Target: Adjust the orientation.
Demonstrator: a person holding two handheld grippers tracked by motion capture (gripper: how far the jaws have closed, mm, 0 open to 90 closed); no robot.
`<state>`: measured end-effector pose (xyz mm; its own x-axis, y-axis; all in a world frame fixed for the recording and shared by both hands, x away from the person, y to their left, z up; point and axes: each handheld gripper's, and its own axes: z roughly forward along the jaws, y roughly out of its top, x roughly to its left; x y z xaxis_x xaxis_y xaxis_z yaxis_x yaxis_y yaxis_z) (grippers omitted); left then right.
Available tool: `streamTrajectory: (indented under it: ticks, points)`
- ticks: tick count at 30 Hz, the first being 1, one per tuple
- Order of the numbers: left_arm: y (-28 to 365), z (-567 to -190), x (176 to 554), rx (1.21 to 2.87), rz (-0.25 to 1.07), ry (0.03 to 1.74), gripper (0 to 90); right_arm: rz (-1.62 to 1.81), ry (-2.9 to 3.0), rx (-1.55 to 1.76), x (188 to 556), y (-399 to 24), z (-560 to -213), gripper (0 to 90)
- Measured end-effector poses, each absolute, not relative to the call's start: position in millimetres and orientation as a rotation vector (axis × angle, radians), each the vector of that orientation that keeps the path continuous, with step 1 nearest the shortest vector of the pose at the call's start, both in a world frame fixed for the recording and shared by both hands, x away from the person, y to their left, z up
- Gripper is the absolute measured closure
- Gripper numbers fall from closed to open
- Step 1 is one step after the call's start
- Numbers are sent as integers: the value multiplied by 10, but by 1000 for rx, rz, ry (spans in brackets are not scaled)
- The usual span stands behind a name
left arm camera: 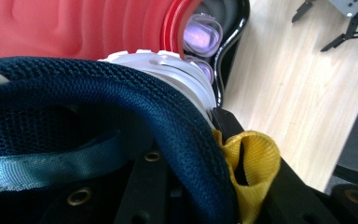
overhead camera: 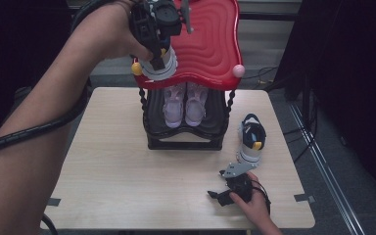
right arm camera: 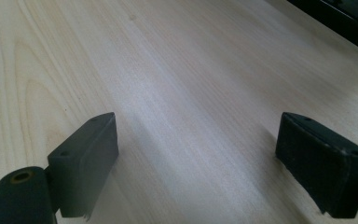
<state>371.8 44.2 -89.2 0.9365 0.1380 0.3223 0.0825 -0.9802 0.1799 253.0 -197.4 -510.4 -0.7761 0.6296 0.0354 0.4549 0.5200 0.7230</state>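
Note:
My left gripper (overhead camera: 155, 46) is raised over the front left corner of the red top shelf (overhead camera: 210, 44) of a shoe rack. It is shut on a navy and white shoe (overhead camera: 157, 66) at the heel. In the left gripper view the navy mesh collar (left arm camera: 121, 98) and a yellow pull tab (left arm camera: 251, 154) lie against its black jaw, with the white sole (left arm camera: 168, 70) toward the shelf. A matching navy shoe (overhead camera: 251, 139) stands on the table right of the rack. My right gripper (overhead camera: 219, 188) rests on the table near the front edge, open with nothing between its pads (right arm camera: 86, 158).
A pair of lilac shoes (overhead camera: 185, 104) sits on the rack's black lower shelf (overhead camera: 186, 134). The wooden table (overhead camera: 112, 166) spreads in front of the rack. The floor with cables lies to the right, and a cable (overhead camera: 34, 129) trails from the left gripper.

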Motion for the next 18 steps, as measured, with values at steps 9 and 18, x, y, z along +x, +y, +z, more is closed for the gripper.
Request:
streamTrajectory:
  ticks: [9, 18]
  points:
    - [306, -1048, 3946, 2972, 522, 45, 758, 1102, 2531, 921, 2530, -1974, -5104, 124]
    - [218, -1106, 4110, 2983, 511, 31, 757, 1101, 2531, 921, 2530, -1974, -5104, 125]
